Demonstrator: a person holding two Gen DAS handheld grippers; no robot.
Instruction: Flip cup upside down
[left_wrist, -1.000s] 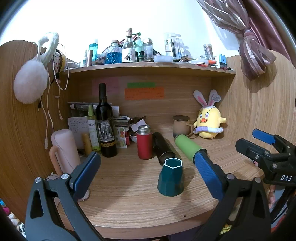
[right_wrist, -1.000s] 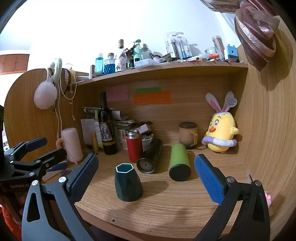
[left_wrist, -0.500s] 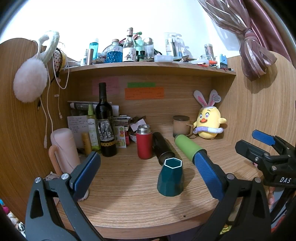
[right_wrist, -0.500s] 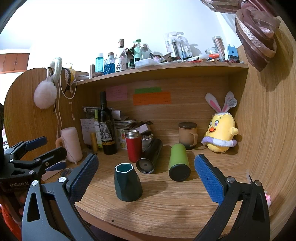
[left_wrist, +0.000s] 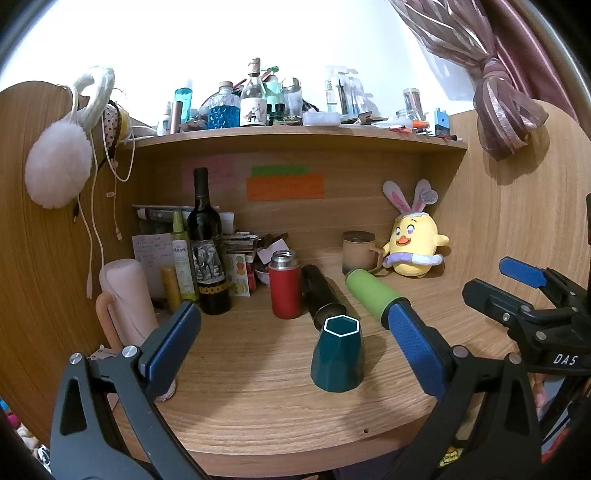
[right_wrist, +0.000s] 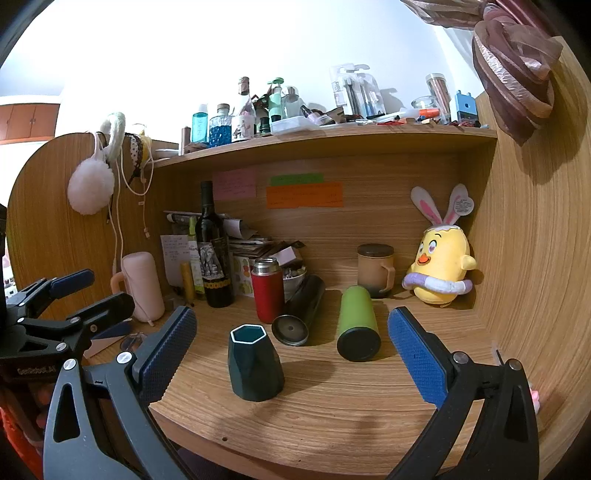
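With both my left tongs (left_wrist: 295, 339) and right tongs (right_wrist: 291, 343) spread wide and empty, I risk knocking the upright teal cup (left_wrist: 338, 356) into the black flask (left_wrist: 322, 297) just behind it.

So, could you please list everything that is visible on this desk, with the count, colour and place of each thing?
Hexagonal ceramic cup: one, dark teal, upright, front centre of wooden desk.
Thermos flask: one, red, upright behind cup.
Black tumbler: one, lying down.
Green tumbler: one, lying down, right of black one.
Wine bottle: one, dark, back left.
Pink mug: one, upside down, left.
Lidded mug: one, beige, back.
Plush chick: one, yellow, back right.
Left gripper: open.
Right gripper: open.
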